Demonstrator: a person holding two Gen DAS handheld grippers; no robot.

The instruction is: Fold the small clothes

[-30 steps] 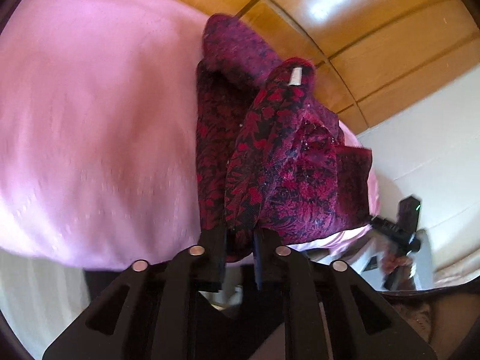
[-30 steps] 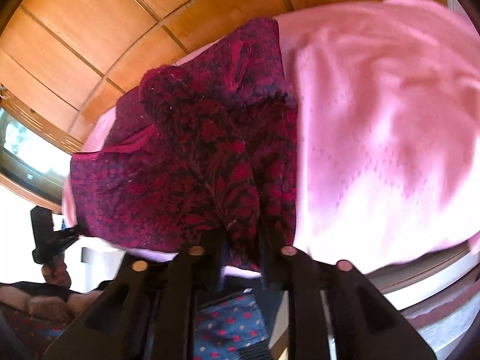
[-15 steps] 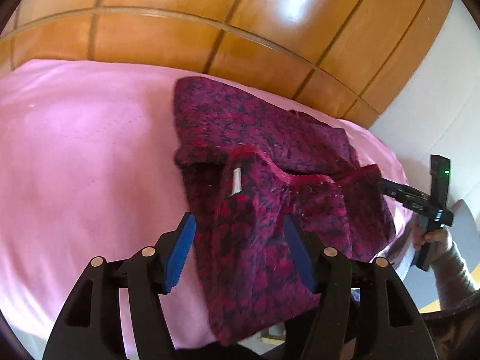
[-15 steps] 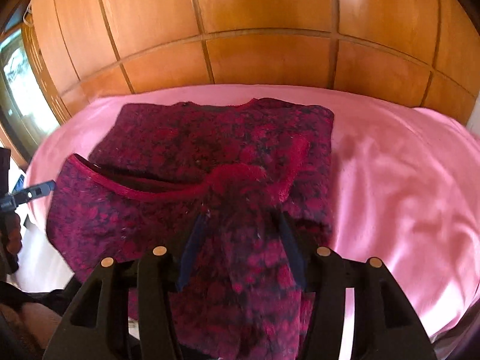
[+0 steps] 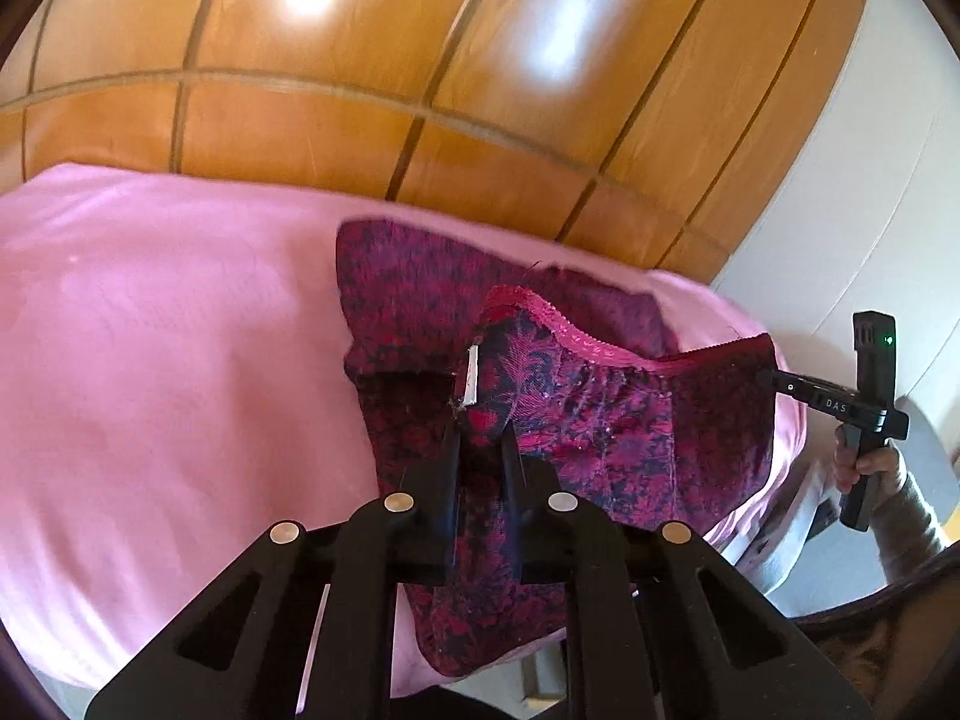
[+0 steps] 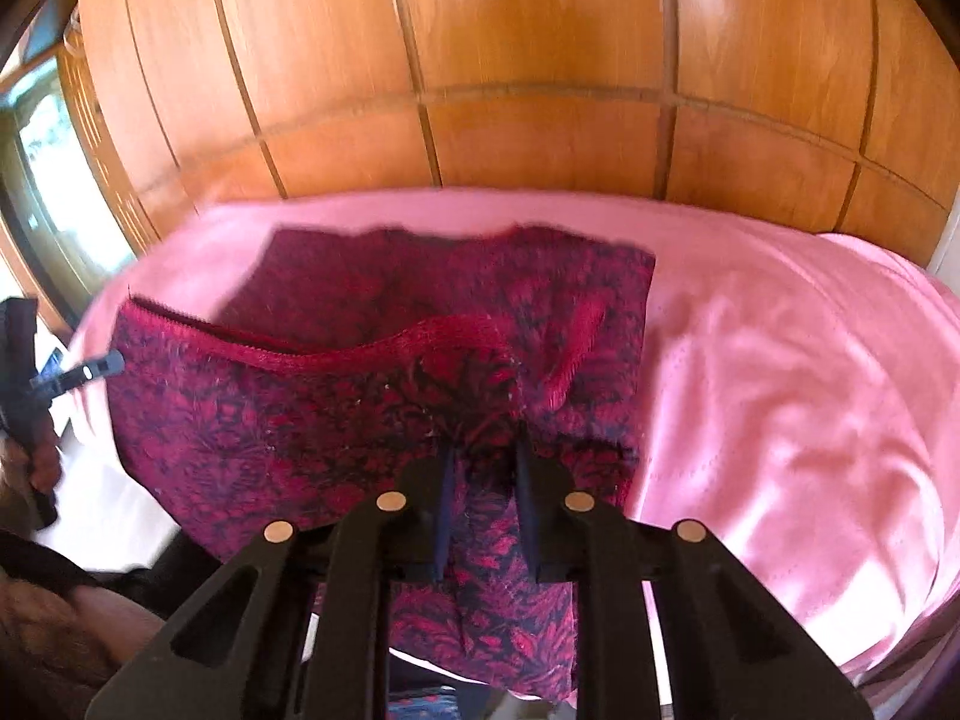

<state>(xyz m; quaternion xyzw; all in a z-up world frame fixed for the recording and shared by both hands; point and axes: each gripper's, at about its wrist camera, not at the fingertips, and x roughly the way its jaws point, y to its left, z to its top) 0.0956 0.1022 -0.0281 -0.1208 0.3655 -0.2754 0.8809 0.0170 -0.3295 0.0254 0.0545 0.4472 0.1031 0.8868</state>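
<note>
A small dark red patterned garment (image 5: pixel 600 420) with a red trimmed waistband lies on a pink bed sheet (image 5: pixel 150 360); it also shows in the right wrist view (image 6: pixel 300 420). My left gripper (image 5: pixel 482 438) is shut on the garment's near fold, beside a white label (image 5: pixel 470 381). My right gripper (image 6: pixel 485 450) is shut on the near fold of the garment at its other end. The right gripper also shows in the left wrist view (image 5: pixel 780 381) at the waistband's end, and the left gripper in the right wrist view (image 6: pixel 102 367).
A glossy wooden panelled headboard (image 5: pixel 420 60) stands behind the bed. A white wall (image 5: pixel 870 210) is on the right in the left wrist view. A window (image 6: pixel 30 150) is at the left in the right wrist view. The pink sheet (image 6: pixel 780 390) spreads wide beside the garment.
Half a second ago both grippers were open over the garment; now both have shut on its near fold. A second ago they held it lifted and shut.
</note>
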